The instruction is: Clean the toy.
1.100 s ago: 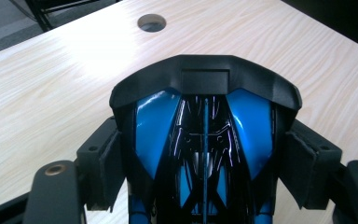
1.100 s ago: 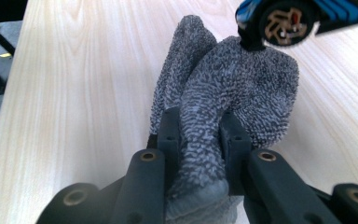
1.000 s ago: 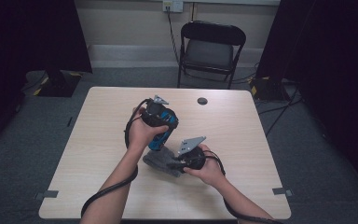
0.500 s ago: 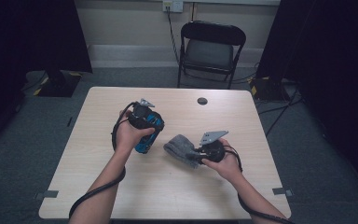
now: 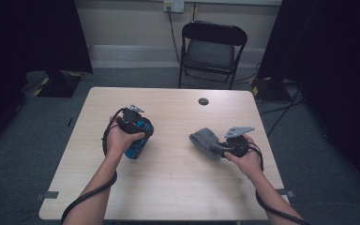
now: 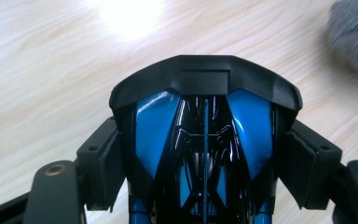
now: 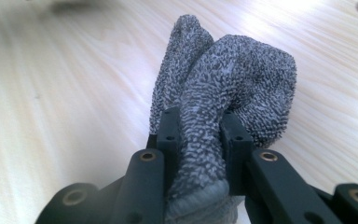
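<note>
The left tongs (image 6: 205, 154) are clamped on a glossy blue and black plastic object (image 6: 204, 140) with a wide black front rim, held just over the left half of the pale wooden table (image 5: 168, 187). The right tongs (image 7: 198, 135) pinch a bunched grey knitted cloth (image 7: 233, 79) over the table's right half. Cloth and blue object (image 5: 138, 136) are well apart. A small dark round hole (image 5: 203, 101) sits near the table's far edge.

Light wooden table (image 5: 168, 187), small dark disc (image 5: 203, 101) on it
</note>
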The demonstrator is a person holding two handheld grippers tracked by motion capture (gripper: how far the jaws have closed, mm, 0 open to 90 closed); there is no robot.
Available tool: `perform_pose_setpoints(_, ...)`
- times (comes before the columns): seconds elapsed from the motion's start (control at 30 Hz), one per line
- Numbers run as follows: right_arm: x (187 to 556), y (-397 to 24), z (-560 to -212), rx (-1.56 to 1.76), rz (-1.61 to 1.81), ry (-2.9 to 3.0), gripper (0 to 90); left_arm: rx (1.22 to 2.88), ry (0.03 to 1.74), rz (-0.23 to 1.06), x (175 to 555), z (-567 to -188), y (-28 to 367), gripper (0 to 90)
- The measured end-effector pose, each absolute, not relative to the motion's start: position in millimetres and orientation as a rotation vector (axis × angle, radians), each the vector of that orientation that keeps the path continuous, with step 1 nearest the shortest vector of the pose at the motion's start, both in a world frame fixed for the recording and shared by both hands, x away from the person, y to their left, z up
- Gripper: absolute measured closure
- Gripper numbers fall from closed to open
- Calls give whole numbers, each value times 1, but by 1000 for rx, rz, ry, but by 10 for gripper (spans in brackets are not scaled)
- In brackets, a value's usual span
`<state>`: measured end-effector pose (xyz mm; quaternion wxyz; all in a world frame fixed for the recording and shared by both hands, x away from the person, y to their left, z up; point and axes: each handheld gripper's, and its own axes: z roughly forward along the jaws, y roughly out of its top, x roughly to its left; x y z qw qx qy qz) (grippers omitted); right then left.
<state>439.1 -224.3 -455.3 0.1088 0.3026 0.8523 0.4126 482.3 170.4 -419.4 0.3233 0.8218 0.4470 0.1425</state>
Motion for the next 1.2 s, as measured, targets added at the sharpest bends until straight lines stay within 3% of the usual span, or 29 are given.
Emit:
perform_pose_setpoints(0.4, 449, -266, -459, 1054, 1157, 2394, 736, 2141, 1248, 377, 487, -438, 189, 255)
perform_pose_setpoints(1.2, 452, -283, -475, 1146, 1129, 2329, 663, 2138, 1330, 373, 498, -468, 180, 253)
